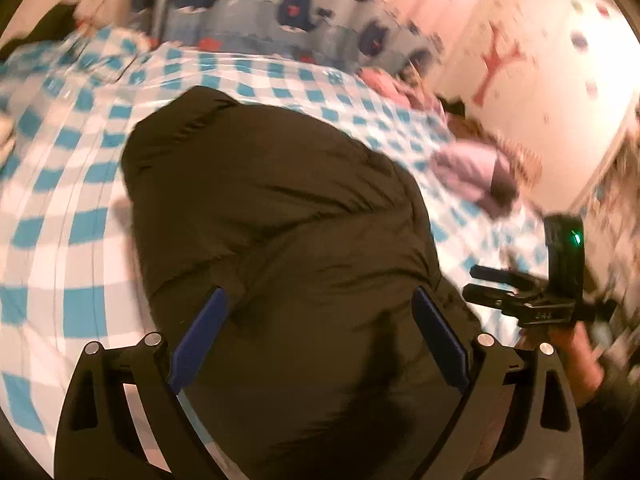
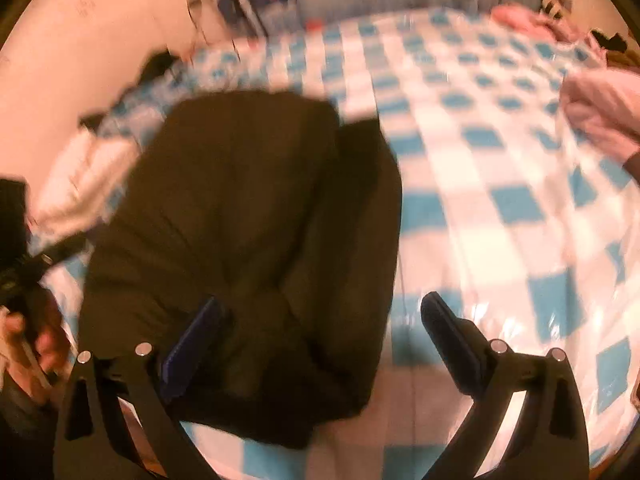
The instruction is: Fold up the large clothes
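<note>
A dark puffy jacket [image 1: 272, 216] lies bunched in a long mound on a bed covered by a blue-and-white checked sheet [image 1: 60, 184], with a clear plastic film over the sheet that catches the light. The left gripper [image 1: 320, 340] hangs just above the near end of the jacket with its jaws spread wide and nothing between them. The right gripper [image 2: 324, 340] is likewise released, poised over the jacket's right edge, one finger over the dark cloth and the other over bare sheet. Both views are smeared by motion, so seams, sleeves and zip cannot be made out. A folded pinkish garment [image 1: 476, 172] sits well apart toward the far side of the bed, and patterned bedding [image 1: 260, 12] lines the wall behind. The jacket looks soft, thick and springy; it will probably be light for its bulk but will slump, and puff back after pressing. Its shell may be slick, so a pinch on a single thin layer could slide off. A firmer hold likely comes from gathering a hem or seam edge at the near corners, one in each gripper. The plastic underneath may let the whole bundle skate when pulled.
</note>
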Motion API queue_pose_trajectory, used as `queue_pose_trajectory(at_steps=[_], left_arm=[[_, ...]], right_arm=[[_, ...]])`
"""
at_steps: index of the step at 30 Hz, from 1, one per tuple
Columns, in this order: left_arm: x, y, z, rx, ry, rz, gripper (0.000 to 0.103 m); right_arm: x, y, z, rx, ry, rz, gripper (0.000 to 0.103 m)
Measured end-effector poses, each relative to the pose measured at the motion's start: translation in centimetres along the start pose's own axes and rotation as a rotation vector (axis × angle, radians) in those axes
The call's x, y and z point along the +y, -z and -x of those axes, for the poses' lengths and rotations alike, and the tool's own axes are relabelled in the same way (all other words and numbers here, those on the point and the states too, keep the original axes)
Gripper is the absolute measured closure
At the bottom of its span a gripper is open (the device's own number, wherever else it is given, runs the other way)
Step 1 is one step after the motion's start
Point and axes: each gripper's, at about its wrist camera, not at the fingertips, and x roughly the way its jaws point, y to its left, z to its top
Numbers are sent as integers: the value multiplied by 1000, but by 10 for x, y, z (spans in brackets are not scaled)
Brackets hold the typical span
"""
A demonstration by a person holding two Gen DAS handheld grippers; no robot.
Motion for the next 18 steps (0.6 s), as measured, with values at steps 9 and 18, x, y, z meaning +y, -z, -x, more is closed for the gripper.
queue_pose_trajectory(at_steps=[9,18], left_arm=[[66,-6,13,-83,94,343,14],[52,-6,-16,48,26,234,14]], right_arm=[[40,-111,-21,-125,57,90,7],[-20,-99,-125,151,40,-166,7]])
